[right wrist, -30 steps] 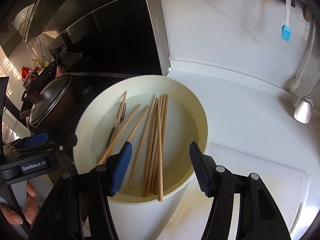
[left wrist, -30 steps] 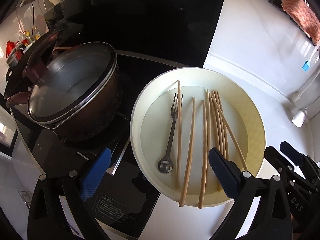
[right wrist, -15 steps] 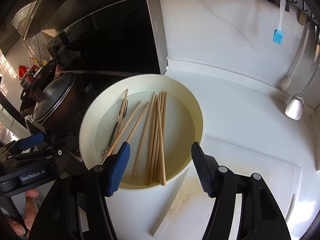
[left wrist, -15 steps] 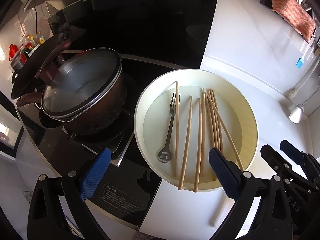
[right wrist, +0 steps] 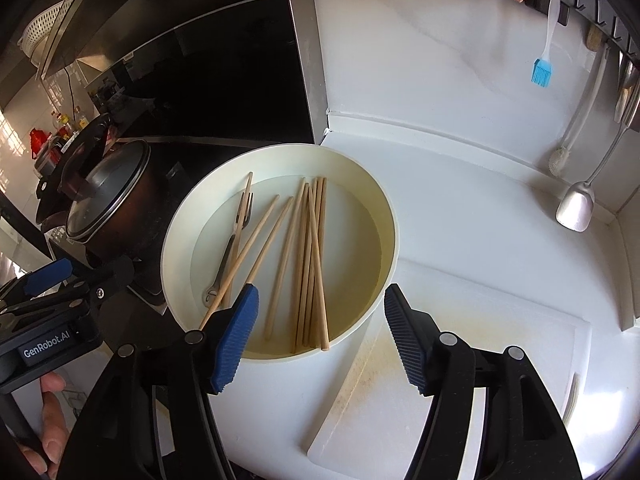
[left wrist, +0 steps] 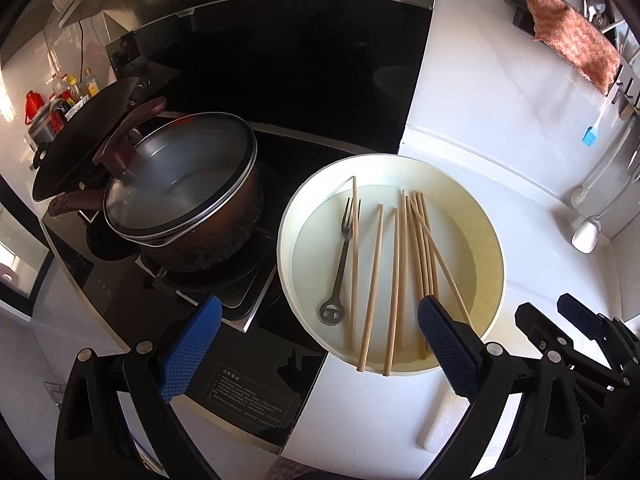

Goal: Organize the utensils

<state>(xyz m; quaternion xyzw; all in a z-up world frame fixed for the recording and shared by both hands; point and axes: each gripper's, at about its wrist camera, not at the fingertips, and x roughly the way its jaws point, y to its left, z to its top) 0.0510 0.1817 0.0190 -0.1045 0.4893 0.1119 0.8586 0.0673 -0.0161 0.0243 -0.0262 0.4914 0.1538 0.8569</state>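
Left gripper (left wrist: 316, 344) and right gripper (right wrist: 320, 336), both with jaws spread wide and empty, the right's having just been opening, above a cream basin (right wrist: 384, 216) on the white tabletop (right wrist: 460, 208). Inside lie wooden chopsticks (right wrist: 308, 256) and a metal fork (left wrist: 340, 256); a lidded pot (left wrist: 180, 200) stands beside it.
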